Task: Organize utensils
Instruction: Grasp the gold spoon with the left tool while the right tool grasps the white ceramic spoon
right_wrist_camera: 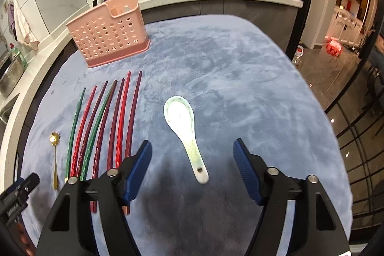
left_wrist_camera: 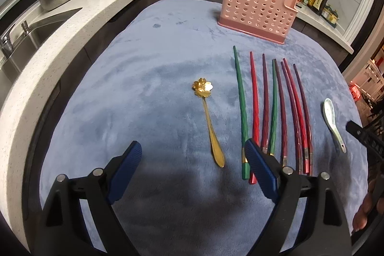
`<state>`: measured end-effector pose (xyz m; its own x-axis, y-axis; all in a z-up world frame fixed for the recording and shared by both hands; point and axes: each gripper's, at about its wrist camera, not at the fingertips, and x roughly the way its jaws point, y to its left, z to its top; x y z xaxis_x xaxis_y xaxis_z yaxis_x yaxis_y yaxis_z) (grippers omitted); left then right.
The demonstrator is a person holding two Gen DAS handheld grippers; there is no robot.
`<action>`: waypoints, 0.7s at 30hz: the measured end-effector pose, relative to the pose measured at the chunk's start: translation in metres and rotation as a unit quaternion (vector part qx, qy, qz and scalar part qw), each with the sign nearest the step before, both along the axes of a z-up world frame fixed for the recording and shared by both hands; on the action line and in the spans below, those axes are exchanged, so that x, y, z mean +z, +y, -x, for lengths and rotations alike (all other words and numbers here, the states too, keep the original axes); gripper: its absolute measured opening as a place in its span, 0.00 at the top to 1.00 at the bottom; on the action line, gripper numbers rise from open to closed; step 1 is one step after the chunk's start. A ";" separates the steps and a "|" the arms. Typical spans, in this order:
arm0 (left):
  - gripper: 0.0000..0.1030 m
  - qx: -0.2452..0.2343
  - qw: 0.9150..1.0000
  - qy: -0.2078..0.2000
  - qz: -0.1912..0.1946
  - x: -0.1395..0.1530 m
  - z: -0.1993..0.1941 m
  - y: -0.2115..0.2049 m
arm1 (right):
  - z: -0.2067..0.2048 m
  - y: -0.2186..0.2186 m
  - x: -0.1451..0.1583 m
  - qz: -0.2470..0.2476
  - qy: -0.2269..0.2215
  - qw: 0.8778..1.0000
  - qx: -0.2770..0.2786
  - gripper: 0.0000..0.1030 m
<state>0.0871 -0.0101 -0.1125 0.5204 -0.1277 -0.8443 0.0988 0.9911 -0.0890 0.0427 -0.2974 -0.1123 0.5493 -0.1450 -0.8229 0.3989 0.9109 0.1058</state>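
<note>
On the blue-clothed tabletop (right_wrist_camera: 240, 68), the white ceramic spoon (right_wrist_camera: 184, 128) lies between my right claw's (right_wrist_camera: 193, 156) wide-open fingers, untouched. My left claw (left_wrist_camera: 193, 155), also spread and empty, frames the gold flower spoon (left_wrist_camera: 208, 116), beside the chopsticks (left_wrist_camera: 273, 112).

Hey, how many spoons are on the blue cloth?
2. The gold flower spoon lies left of the chopsticks; the white ceramic spoon lies right of them.
</note>
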 end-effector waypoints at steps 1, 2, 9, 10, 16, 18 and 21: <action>0.19 -0.002 1.000 -0.001 -0.004 0.000 0.000 -0.002 | -0.004 -0.001 -0.002 -0.003 0.003 1.000 0.000 0.44; 0.19 -0.004 1.000 -0.002 -0.007 0.000 -0.001 -0.003 | -0.007 -0.002 -0.005 -0.004 0.006 1.000 0.001 0.46; 0.19 -0.010 1.000 0.002 -0.010 -0.005 -0.006 -0.005 | -0.021 -0.012 -0.026 -0.026 0.025 0.999 0.000 0.69; 0.20 -0.009 1.000 0.003 -0.009 -0.007 -0.007 -0.004 | -0.020 -0.012 -0.030 -0.030 0.030 0.999 0.000 0.73; 0.37 -0.017 1.000 0.016 -0.002 -0.017 -0.013 -0.004 | -0.012 -0.008 -0.044 -0.037 0.039 0.999 0.006 0.81; 0.42 -0.023 1.000 0.020 -0.002 -0.020 -0.014 -0.006 | -0.009 -0.005 -0.044 -0.031 0.040 0.999 0.010 0.83; 0.48 -0.032 0.999 0.030 -0.007 -0.028 -0.014 -0.009 | -0.007 -0.002 -0.045 -0.033 0.041 0.999 0.014 0.86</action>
<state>0.1011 -0.0194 -0.1404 0.4606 -0.1475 -0.8752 0.1562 0.9842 -0.0837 0.0492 -0.2998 -0.1572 0.4825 -0.0746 -0.8727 0.3828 0.9141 0.1335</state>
